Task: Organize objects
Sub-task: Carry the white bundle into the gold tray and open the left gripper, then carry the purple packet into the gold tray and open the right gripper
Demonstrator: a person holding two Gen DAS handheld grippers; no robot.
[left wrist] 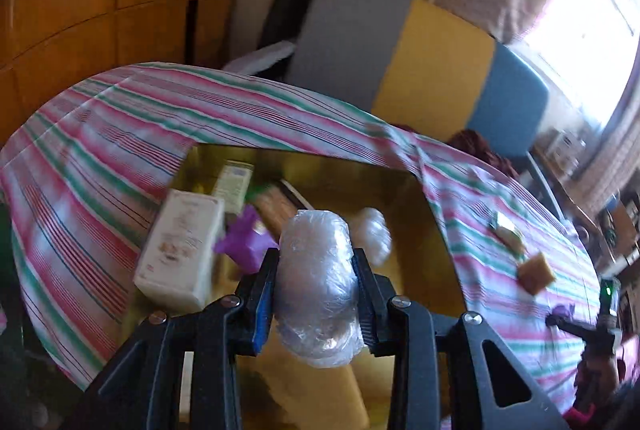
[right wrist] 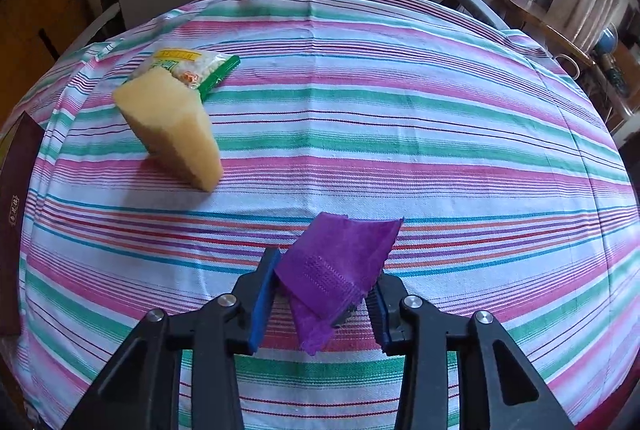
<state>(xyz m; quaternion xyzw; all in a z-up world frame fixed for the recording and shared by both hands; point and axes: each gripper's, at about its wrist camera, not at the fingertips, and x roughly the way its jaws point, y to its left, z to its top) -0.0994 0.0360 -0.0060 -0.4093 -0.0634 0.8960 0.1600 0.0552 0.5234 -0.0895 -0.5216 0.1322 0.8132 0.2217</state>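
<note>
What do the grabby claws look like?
Both the left gripper and the right gripper are black plastic claws with two straight fingers. Each finger has a blue pad inside and a shiny silver bolt at its hinge. The frames have triangle-shaped holes.

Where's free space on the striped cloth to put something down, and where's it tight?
Free: the wide stretch of striped cloth right of the yellow wedge and beyond the purple cloth piece in the right gripper. Tight: the far-left corner, where the wedge overlaps the snack packet, and the gold box, crowded along its left side.
</note>
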